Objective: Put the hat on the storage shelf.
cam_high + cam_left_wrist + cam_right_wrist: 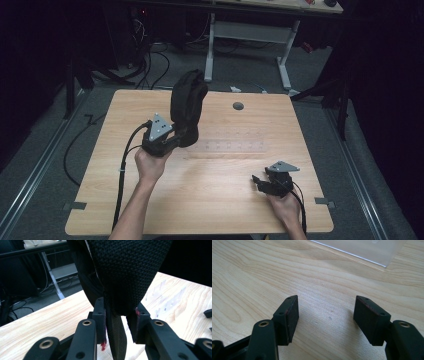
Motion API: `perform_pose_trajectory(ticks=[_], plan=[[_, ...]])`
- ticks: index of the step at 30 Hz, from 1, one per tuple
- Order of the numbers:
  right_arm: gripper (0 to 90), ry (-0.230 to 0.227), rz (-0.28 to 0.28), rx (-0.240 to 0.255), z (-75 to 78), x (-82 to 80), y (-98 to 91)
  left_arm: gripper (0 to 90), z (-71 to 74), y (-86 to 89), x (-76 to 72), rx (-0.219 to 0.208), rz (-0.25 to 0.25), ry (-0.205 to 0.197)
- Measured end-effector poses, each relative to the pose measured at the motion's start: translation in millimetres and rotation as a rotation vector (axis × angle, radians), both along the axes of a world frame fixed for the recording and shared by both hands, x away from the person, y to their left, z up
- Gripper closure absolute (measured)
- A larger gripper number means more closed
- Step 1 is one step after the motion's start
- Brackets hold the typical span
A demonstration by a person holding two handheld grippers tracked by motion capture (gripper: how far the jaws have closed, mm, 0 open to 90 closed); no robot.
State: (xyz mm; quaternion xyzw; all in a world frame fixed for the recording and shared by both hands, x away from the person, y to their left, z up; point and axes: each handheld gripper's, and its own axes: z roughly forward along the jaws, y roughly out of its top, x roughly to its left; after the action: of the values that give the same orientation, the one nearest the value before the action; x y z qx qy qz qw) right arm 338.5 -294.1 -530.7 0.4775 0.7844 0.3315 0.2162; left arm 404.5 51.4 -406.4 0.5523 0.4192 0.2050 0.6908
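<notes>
A black fabric bag (188,105) is lifted upright above the wooden table (125,200), left of centre. My left gripper (172,137) is shut on its lower edge; in the left gripper view the woven black fabric (125,272) hangs down between the two pads, with a strap (117,337) below. My right gripper (259,182) rests low near the table's front right, open, with bare wood between its pads (292,317).
A clear plastic rack (230,146) lies flat across the table's middle, its edge showing as the clear sheet (367,250) ahead of my right gripper. A round grommet (238,106) sits near the far edge. A white-legged desk (250,35) and cables stand beyond.
</notes>
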Motion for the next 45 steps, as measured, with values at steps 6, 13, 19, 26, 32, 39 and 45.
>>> perform_pose_trajectory(ticks=[6, 13, 19, 26, 32, 39, 45], plan=[[37.1, 0.000, 0.000, 0.000, 0.0, 0.0, 0.1, 70.7, -7.6, -4.2, 4.3, 0.012, 0.008, 0.008], [37.1, 0.000, 0.000, 0.000, 0.0, 0.0, 0.0, 70.6, -17.8, -7.4, 6.6, 0.003, 0.015, 0.011], [37.0, 0.000, 0.000, 0.001, -0.1, 0.0, 0.1, 69.9, -28.6, -7.6, 7.0, -0.003, 0.013, 0.029], [36.9, 0.001, -0.001, 0.003, -0.1, -0.1, 0.3, 67.5, -31.0, -0.9, 5.9, -0.035, 0.012, 0.066], [37.0, 0.002, -0.002, 0.003, -0.1, -0.1, 0.3, 64.9, -30.6, 0.6, 5.2, -0.045, 0.013, 0.103], [36.9, 0.001, -0.001, 0.003, -0.1, -0.1, 0.3, 42.1, -32.7, 5.3, 5.4, -0.061, 0.024, 0.141], [36.9, 0.001, -0.001, 0.003, -0.1, -0.1, 0.3, 29.1, -28.4, 11.5, 3.3, -0.093, 0.011, 0.163]])
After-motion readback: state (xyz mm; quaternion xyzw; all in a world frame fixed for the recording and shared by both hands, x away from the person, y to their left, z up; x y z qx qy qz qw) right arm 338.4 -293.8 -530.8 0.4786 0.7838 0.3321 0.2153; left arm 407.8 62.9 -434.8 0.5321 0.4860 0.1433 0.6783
